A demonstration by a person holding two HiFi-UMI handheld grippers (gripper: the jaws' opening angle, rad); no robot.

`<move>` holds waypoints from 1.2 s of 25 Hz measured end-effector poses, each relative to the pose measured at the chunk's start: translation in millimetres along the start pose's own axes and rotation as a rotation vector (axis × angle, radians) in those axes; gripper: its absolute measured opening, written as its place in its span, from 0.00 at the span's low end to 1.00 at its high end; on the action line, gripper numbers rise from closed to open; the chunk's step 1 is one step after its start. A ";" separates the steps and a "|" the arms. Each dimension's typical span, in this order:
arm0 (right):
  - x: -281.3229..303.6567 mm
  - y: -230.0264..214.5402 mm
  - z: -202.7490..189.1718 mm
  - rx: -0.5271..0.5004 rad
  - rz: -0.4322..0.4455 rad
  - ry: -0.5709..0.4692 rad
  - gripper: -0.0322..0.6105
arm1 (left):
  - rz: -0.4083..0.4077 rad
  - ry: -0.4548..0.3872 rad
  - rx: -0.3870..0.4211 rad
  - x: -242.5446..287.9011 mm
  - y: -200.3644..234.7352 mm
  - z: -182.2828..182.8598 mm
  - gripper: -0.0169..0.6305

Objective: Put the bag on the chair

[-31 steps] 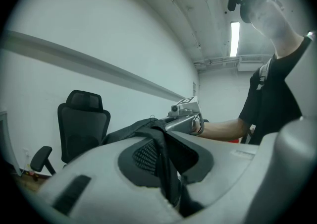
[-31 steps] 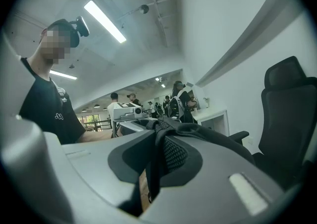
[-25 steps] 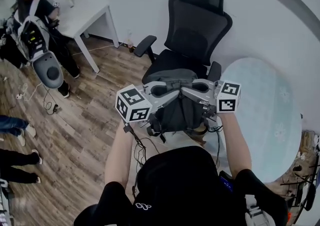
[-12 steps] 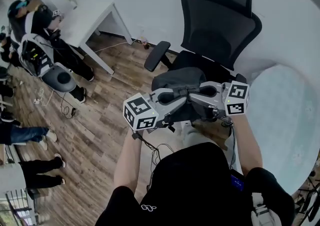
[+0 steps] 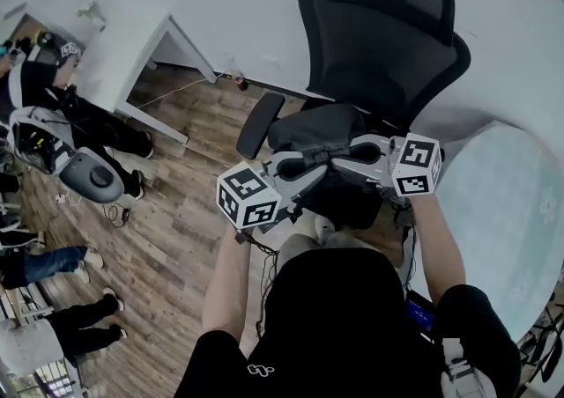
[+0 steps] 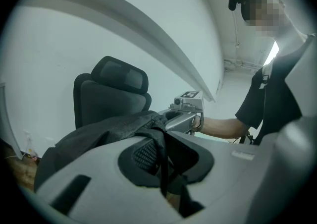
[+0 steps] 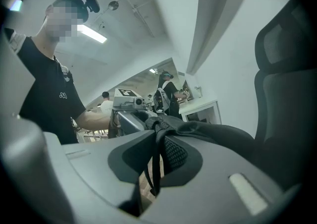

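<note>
A dark grey bag point(image 5: 315, 128) hangs between my two grippers over the front of the seat of a black mesh office chair point(image 5: 381, 42). The left gripper point(image 5: 304, 165) is shut on the bag's top strap from the left. The right gripper point(image 5: 352, 154) is shut on it from the right. In the left gripper view the strap point(image 6: 159, 144) runs down between the jaws, with the bag point(image 6: 96, 136) and the chair point(image 6: 111, 94) beyond. The right gripper view shows the same strap point(image 7: 157, 154) pinched, and the chair point(image 7: 287, 94) at the right. The bag hides the seat.
A white table point(image 5: 115, 44) stands at the upper left against the wall. Several people point(image 5: 53, 119) with gear stand on the wood floor at the left. A pale blue round surface point(image 5: 502, 229) lies to the right of the chair. The chair's left armrest point(image 5: 256, 123) sticks out near the bag.
Both grippers have carried the bag forward toward the chair, and it now hangs above the seat close to the backrest. The grip on the strap is unchanged.
</note>
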State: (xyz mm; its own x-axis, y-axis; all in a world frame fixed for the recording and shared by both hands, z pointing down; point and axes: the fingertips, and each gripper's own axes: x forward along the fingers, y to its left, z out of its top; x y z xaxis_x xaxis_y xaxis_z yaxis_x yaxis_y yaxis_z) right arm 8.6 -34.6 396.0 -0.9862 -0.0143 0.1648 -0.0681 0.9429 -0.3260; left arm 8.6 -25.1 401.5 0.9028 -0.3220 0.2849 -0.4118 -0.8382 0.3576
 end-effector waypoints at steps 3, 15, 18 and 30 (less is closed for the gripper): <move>1.4 -33.9 7.3 0.004 -0.008 -0.001 0.11 | 0.019 -0.025 -0.038 12.5 30.9 12.8 0.08; 25.3 -143.9 -5.9 0.099 -0.102 0.092 0.11 | -0.027 0.013 -0.182 44.9 135.3 11.5 0.09; 37.7 -177.8 -17.1 0.129 -0.148 0.105 0.11 | 0.007 0.031 -0.236 53.2 169.9 2.4 0.09; 43.9 -295.3 -60.6 0.424 -0.445 -0.029 0.13 | 0.122 -0.144 -0.701 102.5 276.3 -28.0 0.11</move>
State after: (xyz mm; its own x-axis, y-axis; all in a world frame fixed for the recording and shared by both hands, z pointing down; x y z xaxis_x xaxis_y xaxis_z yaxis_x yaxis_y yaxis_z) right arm -5.5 -293.5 555.9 -0.8528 -0.3906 0.3466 -0.5222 0.6304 -0.5744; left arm -16.1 -277.3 554.4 0.8329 -0.4906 0.2562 -0.4492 -0.3288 0.8307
